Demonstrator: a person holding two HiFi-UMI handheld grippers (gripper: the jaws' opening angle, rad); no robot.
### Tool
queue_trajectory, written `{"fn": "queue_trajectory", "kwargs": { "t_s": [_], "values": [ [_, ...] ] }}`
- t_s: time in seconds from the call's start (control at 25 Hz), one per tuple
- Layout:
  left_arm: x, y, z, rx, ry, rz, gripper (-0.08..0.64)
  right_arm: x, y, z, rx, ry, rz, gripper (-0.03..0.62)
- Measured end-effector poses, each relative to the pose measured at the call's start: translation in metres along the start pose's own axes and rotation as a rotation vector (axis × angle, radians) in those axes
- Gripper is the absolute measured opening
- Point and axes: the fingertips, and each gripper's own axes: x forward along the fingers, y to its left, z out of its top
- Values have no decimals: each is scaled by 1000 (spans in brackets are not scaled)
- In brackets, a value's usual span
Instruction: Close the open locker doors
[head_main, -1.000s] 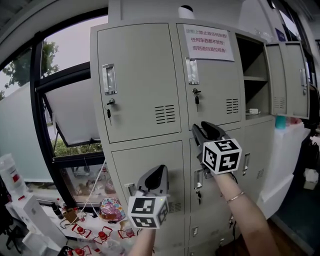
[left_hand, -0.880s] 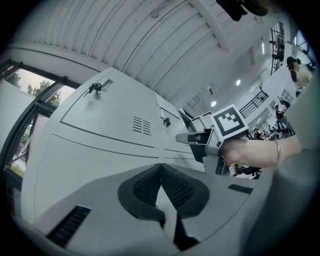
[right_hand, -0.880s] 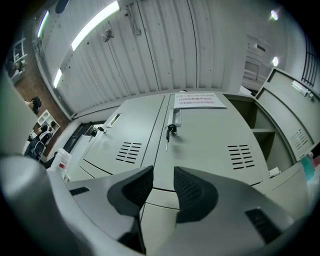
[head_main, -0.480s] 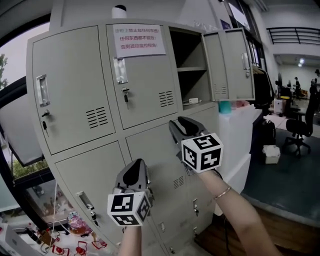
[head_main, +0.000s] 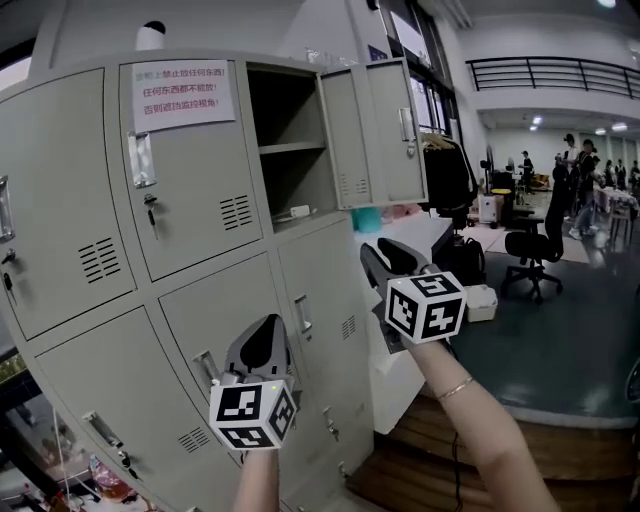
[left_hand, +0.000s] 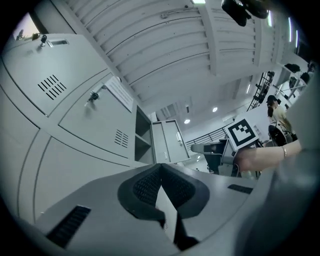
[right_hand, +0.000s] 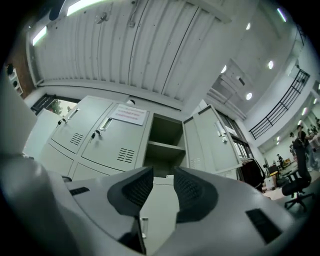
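Note:
The grey locker bank (head_main: 200, 300) fills the left of the head view. One upper compartment (head_main: 290, 150) stands open with a shelf inside, its door (head_main: 375, 135) swung out to the right. My right gripper (head_main: 385, 258) is raised below that door, apart from it, jaws open and empty. It looks up at the open compartment (right_hand: 165, 135) and door (right_hand: 212, 140). My left gripper (head_main: 262, 335) is lower, in front of a closed lower door, shut on nothing. The left gripper view shows its pads (left_hand: 145, 185) meeting at the tip and the open door (left_hand: 170, 141) far off.
A paper notice (head_main: 183, 88) is stuck on a closed upper door. Keys hang in several locks. A white counter (head_main: 425, 240) with a teal cup (head_main: 367, 219) stands beside the lockers. An office chair (head_main: 535, 250) and people (head_main: 575, 160) are at the back right. A wooden step (head_main: 440, 450) runs below.
The head view has swung to the right, so the lockers slid left and the open compartment now sits near the top middle. Both grippers keep about the same places in the view.

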Motion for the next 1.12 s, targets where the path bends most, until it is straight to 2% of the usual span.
{"fn": "queue_trajectory", "kwargs": {
  "t_s": [0.24,0.48,0.8,1.12],
  "values": [
    [41,-47,-13,-23,-4,-54,19,-26,-73,-2,22,-5,-68,115],
    [75,-70,-29,-40,-1,-90,18,-28,-125,-9,50,-11,-117,115],
    [132,-65,-56,-46,-9,-119,20,0,-178,-36,83,-12,-155,115],
    [209,-51,-89,-52,-13,-152,20,64,-233,-47,121,-51,-179,132]
  ]
}}
